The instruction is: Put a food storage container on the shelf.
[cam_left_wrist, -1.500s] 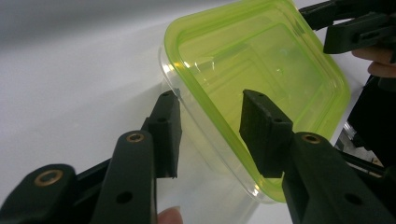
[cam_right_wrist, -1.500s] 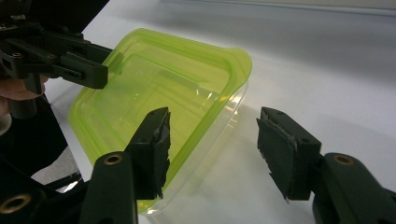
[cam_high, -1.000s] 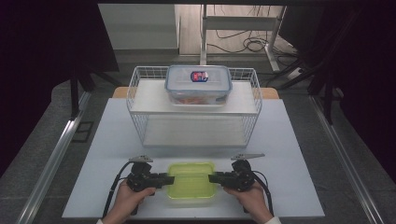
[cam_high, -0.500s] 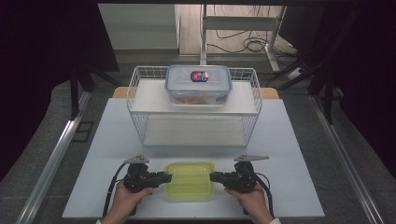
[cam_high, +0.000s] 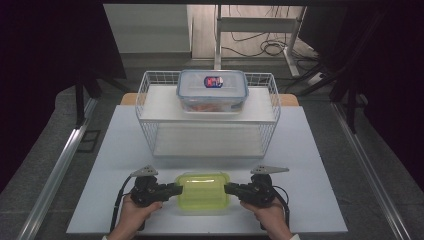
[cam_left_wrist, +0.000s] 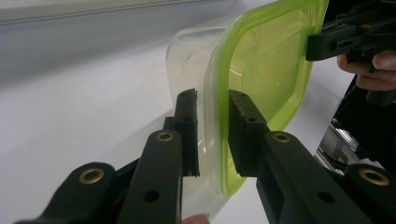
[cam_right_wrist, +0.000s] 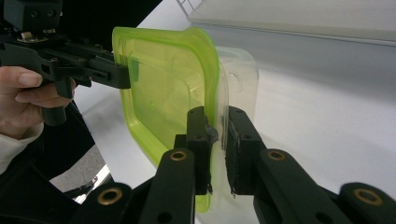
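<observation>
In the high view the person's forearms run off the bottom edge, and the label on the clear box's lid is too small to read. What lies inside that clear box is a reddish blur. In the left gripper view the green-lidded container is cut by the top edge. The rim sits between the fingers; whether they press on it is unclear.

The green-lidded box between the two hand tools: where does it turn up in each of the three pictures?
High view: the green-lidded box lies flat at the bottom centre of the white table.
Left gripper view: it stands on edge from centre to upper right.
Right gripper view: it stands on edge from centre to upper left.
Shared landmark: the lid's green rim, clamped at one end by the left gripper and at the other by the right gripper.
</observation>
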A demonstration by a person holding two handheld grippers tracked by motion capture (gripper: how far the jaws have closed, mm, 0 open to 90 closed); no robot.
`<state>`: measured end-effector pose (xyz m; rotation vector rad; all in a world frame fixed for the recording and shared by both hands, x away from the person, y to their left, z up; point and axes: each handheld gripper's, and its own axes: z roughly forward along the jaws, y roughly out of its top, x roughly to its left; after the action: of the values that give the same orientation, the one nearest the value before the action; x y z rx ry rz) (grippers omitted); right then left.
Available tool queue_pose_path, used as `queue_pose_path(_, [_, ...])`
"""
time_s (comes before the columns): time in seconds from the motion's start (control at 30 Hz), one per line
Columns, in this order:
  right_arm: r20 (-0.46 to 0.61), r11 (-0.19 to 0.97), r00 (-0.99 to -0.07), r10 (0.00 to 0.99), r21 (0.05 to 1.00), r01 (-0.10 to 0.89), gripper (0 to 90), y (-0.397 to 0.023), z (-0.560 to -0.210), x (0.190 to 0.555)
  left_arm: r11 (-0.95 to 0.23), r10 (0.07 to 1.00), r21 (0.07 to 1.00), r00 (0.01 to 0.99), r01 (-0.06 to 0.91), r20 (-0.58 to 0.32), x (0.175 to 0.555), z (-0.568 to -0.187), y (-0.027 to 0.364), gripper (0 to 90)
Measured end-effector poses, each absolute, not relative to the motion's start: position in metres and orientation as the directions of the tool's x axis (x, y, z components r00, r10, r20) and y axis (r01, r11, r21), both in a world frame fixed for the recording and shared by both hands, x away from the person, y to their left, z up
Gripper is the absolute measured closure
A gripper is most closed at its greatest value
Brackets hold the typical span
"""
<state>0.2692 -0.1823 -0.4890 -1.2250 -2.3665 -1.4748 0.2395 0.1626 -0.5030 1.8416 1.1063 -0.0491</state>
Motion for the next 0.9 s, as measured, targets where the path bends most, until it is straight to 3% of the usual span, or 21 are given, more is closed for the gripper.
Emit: queue_pose_path(0.9, [0.418,0.216,-0.704,0.574,0.752,0.623,80.0,-0.182,-0.474,0.271,-0.148,0.671,0.727,0.608,0.67,-0.424,0.242,-0.486,0.161,76.0])
